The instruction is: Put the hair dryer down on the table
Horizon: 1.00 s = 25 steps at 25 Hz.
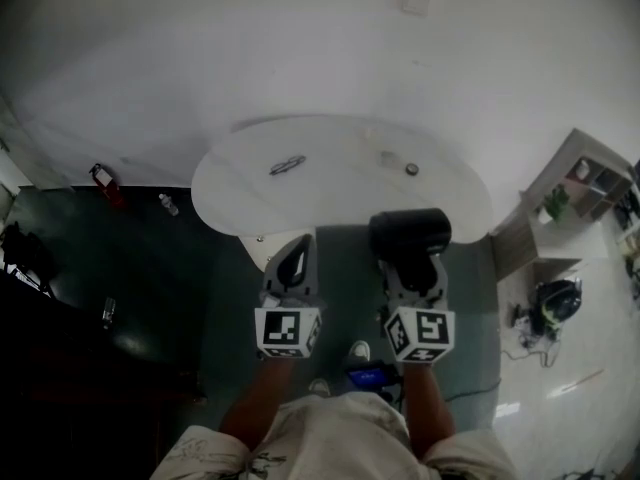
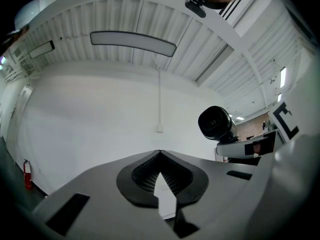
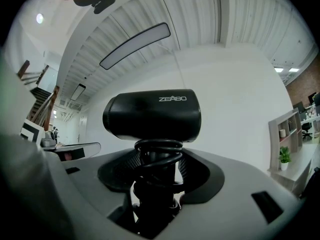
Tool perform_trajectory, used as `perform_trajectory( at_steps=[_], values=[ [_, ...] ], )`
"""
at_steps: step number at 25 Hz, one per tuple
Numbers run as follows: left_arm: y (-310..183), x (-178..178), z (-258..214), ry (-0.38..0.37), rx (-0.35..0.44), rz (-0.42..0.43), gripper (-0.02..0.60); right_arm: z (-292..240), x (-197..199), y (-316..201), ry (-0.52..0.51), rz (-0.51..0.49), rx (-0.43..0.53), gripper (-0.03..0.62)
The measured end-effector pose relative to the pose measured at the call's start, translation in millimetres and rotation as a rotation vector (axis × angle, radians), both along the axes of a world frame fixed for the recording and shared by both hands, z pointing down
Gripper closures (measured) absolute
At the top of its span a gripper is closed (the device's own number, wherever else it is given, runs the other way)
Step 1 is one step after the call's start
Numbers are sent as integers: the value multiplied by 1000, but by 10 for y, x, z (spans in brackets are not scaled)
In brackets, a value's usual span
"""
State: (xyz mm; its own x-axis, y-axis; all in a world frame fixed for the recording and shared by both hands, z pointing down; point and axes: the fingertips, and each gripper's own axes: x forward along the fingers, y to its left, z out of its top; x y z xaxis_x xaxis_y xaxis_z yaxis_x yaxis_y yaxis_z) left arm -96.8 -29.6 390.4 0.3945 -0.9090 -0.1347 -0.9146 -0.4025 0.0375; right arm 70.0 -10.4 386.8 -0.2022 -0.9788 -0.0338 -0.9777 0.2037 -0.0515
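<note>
The black hair dryer (image 1: 410, 233) stands upright in my right gripper (image 1: 410, 265), over the near edge of the white oval table (image 1: 340, 193). In the right gripper view the dryer's barrel (image 3: 152, 115) lies crosswise above the jaws. Its handle, with the cord wound round it, sits between them, and my right gripper (image 3: 157, 171) is shut on it. My left gripper (image 1: 292, 258) hovers beside it at the table's near edge, tips together, holding nothing. In the left gripper view the jaws (image 2: 160, 156) meet at a point, and the hair dryer (image 2: 216, 123) shows at the right.
On the table lie a small dark object (image 1: 287, 165) and a little round thing (image 1: 411, 169). A red fire extinguisher (image 1: 103, 180) and a bottle (image 1: 168, 204) stand on the floor at the left. At the right are a white shelf unit (image 1: 585, 183) and a plant (image 1: 556, 204).
</note>
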Motion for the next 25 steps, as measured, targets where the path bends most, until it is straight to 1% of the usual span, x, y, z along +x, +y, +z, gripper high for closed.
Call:
perform_trajectory(
  at_steps=[4,10,13,17,24,25],
  values=[
    [-265,149,6,-17,10,-3,584,20,120,-327,-21,-11,-2,353],
    [-744,421,-46,-4,10,-25,584,-43,359,-858,-18,-38,4,353],
    [-969,617,-61,-10,18,-34,584,-72,538,-1089,-10,-52,4,353],
    [-1252,917,-76,-16,4,-33,584,-83,813,-1381,-13,-59,0,352],
    [-1615,1278,-83,-26,22,-44,584,-10,1131,-1721,-21,-86,-18,353],
    [-1662,1314,-84,-30,15,-44,584,-3,1160,-1773,-24,-87,-21,353]
  ],
)
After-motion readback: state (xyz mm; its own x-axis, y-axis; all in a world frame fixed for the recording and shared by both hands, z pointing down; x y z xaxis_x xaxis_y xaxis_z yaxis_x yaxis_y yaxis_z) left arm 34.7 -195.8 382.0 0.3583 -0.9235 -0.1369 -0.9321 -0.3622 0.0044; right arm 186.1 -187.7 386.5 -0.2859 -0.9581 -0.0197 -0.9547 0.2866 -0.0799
